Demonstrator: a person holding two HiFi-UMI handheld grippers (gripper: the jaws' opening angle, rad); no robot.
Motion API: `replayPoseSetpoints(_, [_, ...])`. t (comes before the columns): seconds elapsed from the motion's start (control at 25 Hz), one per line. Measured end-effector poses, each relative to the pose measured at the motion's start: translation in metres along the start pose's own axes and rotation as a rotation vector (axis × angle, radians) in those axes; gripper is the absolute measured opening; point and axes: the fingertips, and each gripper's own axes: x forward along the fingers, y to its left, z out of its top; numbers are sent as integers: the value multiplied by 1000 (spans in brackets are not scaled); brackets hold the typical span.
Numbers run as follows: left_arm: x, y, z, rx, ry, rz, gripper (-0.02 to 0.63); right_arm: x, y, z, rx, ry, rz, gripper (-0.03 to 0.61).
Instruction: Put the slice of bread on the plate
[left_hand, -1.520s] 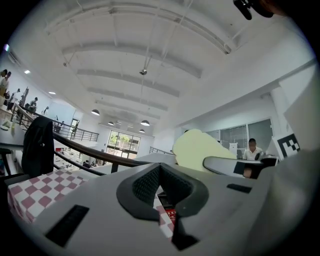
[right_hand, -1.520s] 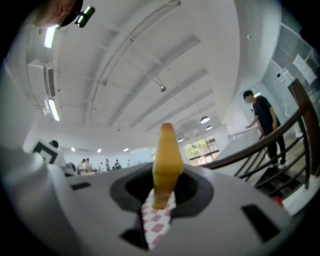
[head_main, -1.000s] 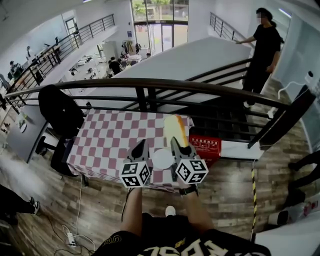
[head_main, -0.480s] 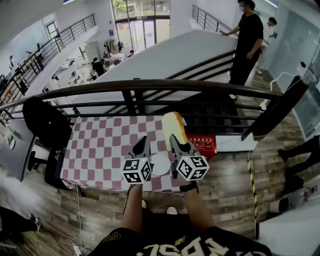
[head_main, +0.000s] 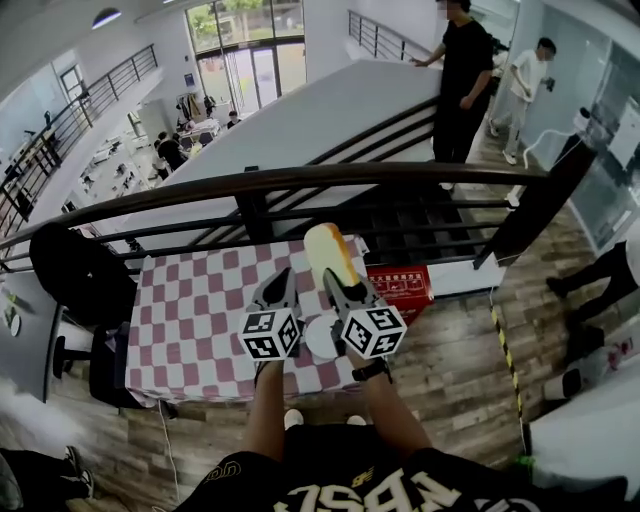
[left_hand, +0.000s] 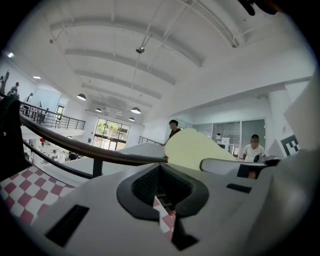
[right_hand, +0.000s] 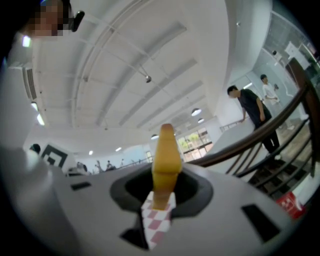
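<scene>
A slice of bread with a yellow-brown crust stands on edge in my right gripper, which is shut on its lower end. In the right gripper view the slice rises edge-on from between the jaws of the right gripper. My left gripper hangs just to the left, jaws together and holding nothing. The left gripper view shows the bread's pale face beyond the left gripper. A white plate lies on the checkered table, partly hidden between the two marker cubes.
A dark railing runs along the table's far side. Off the table's right end sits a red box. A black chair stands at the left. Two people stand beyond the railing at the upper right.
Both grippers have moved across the table's near part, the right one still carrying the upright bread. The head view has shifted, so table and railing sit differently in frame.
</scene>
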Motion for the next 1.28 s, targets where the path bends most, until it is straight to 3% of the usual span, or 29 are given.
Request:
replayPoseSetpoints(0.48, [6, 6, -27, -23, 62, -54, 18, 0, -12, -34, 35, 65, -96, 95])
replayPoseSetpoints(1.28, [-6, 7, -71, -37, 155, -58, 18, -21, -19, -81, 97, 141, -155, 95])
